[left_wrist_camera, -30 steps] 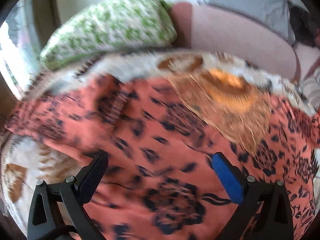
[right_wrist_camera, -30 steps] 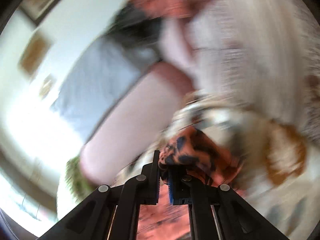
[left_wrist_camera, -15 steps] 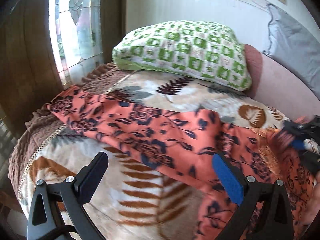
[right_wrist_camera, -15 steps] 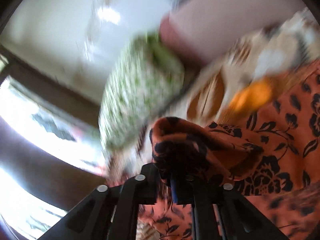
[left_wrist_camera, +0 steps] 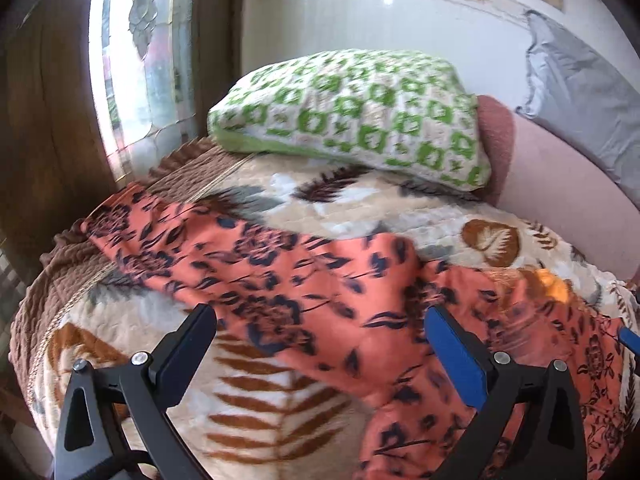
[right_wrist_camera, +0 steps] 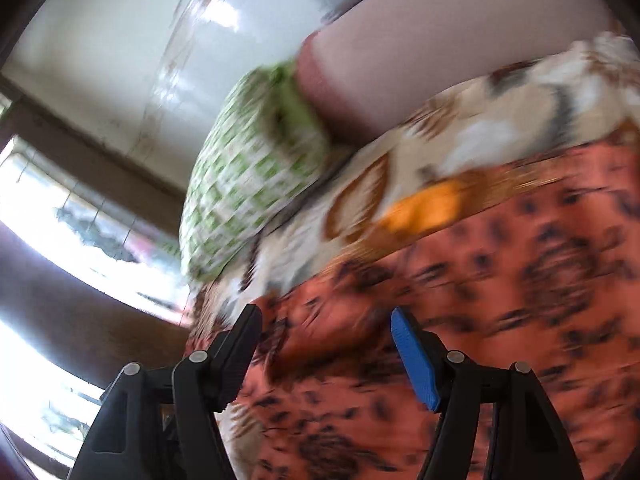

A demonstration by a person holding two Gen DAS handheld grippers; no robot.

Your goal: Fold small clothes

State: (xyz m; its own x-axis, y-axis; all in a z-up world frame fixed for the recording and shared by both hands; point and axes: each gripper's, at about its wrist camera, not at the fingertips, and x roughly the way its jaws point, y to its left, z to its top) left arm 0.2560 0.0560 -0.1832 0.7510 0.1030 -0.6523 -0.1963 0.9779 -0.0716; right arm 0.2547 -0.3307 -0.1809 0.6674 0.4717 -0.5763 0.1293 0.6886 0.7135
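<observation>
Both grippers, left [left_wrist_camera: 320,344] and right [right_wrist_camera: 326,350], gape wide and hold nothing over the orange garment [left_wrist_camera: 304,280] draped loose across the blanket [left_wrist_camera: 360,204], so a grab risks pinching blanket plush too, since right view is blurred.

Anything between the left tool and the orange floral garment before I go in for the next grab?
Nothing visible. The left tool is open directly over the orange floral garment, which lies spread on the leaf-print blanket. The green patterned pillow sits farther back, clear of the approach.
</observation>
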